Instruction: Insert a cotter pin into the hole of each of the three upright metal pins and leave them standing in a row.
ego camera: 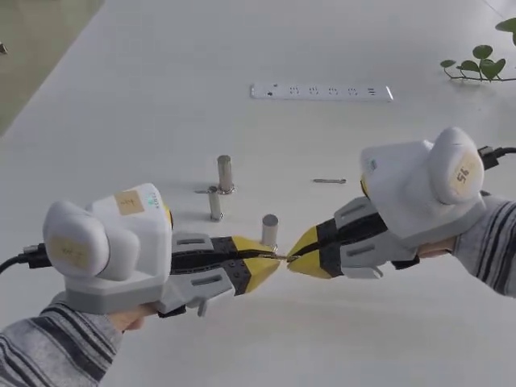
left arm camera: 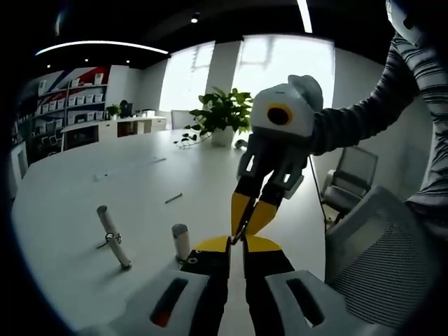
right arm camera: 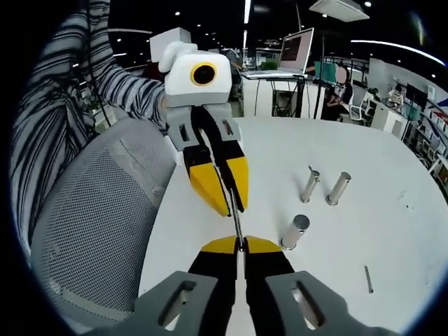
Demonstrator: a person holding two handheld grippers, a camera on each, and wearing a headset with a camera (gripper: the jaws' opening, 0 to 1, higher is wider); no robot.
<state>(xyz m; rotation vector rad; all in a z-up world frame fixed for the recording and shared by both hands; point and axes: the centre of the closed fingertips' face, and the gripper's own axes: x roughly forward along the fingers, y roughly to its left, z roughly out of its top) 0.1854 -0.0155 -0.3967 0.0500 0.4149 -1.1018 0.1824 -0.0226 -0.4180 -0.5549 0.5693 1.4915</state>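
Three short metal pins stand upright on the white table: a far one (ego camera: 225,172), a middle one (ego camera: 215,203) and a near one (ego camera: 270,230). A small cotter pin (ego camera: 201,191) pokes out by the far pin's foot. My left gripper (ego camera: 272,263) and right gripper (ego camera: 295,256) meet tip to tip just in front of the near pin. Both are shut on one thin cotter pin (ego camera: 284,258), which spans the two pairs of jaws (right arm camera: 235,222). Another cotter pin (ego camera: 329,181) lies loose on the table to the right.
A white power strip (ego camera: 321,92) lies across the far part of the table. A green plant (ego camera: 482,64) reaches in at the far right. A mesh office chair (right arm camera: 98,210) stands at the table's near edge.
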